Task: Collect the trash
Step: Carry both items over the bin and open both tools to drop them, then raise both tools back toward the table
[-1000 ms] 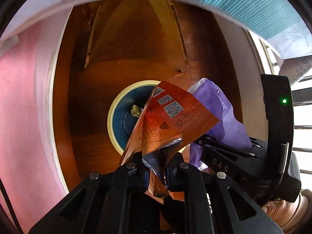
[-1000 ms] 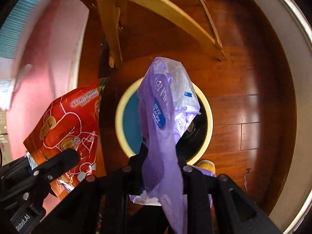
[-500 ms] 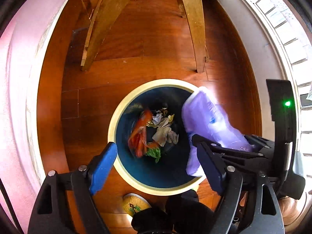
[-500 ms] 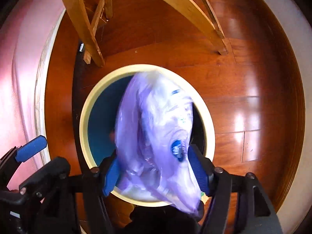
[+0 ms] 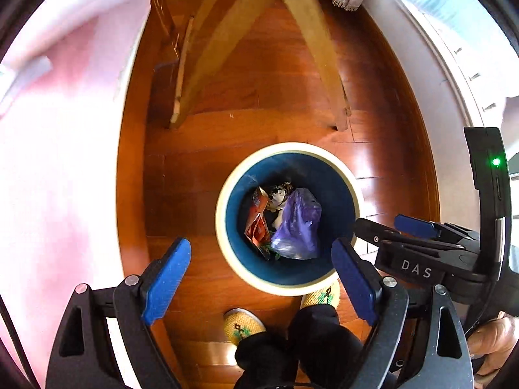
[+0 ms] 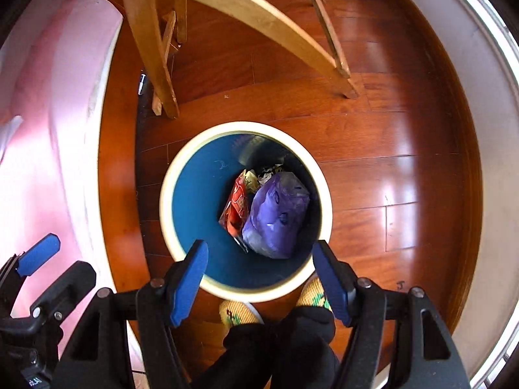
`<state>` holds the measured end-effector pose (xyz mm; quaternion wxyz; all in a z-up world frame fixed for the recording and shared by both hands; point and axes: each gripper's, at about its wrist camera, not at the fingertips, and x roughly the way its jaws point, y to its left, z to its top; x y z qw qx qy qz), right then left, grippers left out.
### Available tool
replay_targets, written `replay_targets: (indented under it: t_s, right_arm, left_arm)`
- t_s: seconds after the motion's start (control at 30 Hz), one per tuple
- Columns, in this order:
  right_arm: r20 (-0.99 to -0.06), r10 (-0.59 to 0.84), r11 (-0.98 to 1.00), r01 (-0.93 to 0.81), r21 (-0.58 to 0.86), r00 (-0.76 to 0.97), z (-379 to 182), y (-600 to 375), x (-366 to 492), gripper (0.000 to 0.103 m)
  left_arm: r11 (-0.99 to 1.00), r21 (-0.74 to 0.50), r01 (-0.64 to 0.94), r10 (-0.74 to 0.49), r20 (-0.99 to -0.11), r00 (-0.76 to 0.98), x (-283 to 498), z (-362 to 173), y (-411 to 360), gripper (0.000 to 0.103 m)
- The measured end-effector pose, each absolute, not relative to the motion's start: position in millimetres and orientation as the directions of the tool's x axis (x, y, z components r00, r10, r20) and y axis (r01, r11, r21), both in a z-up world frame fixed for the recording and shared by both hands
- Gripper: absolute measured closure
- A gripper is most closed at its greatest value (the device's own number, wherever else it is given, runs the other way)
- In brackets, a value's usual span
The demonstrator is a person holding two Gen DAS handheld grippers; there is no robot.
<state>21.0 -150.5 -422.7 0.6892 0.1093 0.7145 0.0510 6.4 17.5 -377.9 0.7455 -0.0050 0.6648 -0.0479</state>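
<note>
A round bin with a cream rim (image 5: 223, 236) (image 6: 165, 214) and blue inside stands on the wooden floor below both grippers. In it lie a purple plastic bag (image 5: 296, 227) (image 6: 275, 217) and a red snack wrapper (image 5: 258, 220) (image 6: 236, 207), on top of other scraps. My left gripper (image 5: 259, 246) hangs open above the bin's near left side, nothing between its blue pads. My right gripper (image 6: 259, 249) is open over the bin's near edge, also empty. Each gripper shows in the other's view: the right (image 5: 389, 225) at the right edge, the left (image 6: 55, 265) at the lower left.
Pale wooden chair legs (image 5: 324, 64) (image 6: 155, 64) stand on the floor just beyond the bin. A pink surface (image 5: 65, 162) fills the left side and a white wall base (image 6: 470, 129) curves along the right. The person's yellow slippers (image 5: 243, 324) and dark trouser legs are beside the bin's near rim.
Both grippers went from shut to open. The red wrapper dropped from the left one and the purple bag from the right; both now lie in the bin.
</note>
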Motion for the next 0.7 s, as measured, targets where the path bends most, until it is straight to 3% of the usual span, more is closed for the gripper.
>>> replay_targets:
  t_s: [0.7]
  right_arm:
    - [-0.955,0.253,0.965,0.035,0.261,0.154,-148.9,-137.1,-18.2,0.036]
  left_arm:
    - [0.983,-0.055,0.173,-0.115,-0.925,0.362,-23.8,-89.7,38.9,0.016]
